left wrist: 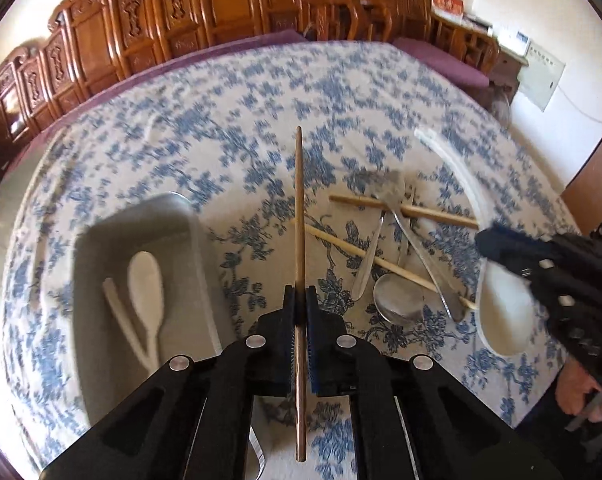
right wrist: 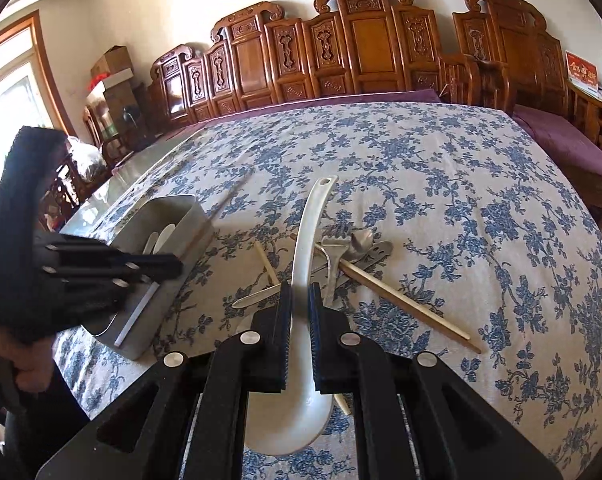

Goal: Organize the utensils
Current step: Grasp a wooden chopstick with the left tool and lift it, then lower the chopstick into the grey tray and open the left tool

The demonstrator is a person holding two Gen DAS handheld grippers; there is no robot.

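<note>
Left gripper point(left wrist: 299, 300) clamped on a brown chopstick point(left wrist: 299, 208), pointing toward 12 o'clock above the flowered tablecloth point(left wrist: 261, 88); grey tray point(left wrist: 101, 248) at 9 o'clock, with a white spoon point(left wrist: 145, 280) inside. Right gripper point(right wrist: 299, 300) closed narrow around the handle of a white ladle point(right wrist: 307, 232); at 1 o'clock, a pile of fork point(right wrist: 335, 252), metal spoon point(right wrist: 359, 242) and pale chopsticks point(right wrist: 405, 304).

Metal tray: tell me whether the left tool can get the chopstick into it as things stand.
Probably yes. The left tool is shut on the chopstick, and the metal tray lies open-topped just to its left, holding only white utensils.
</note>
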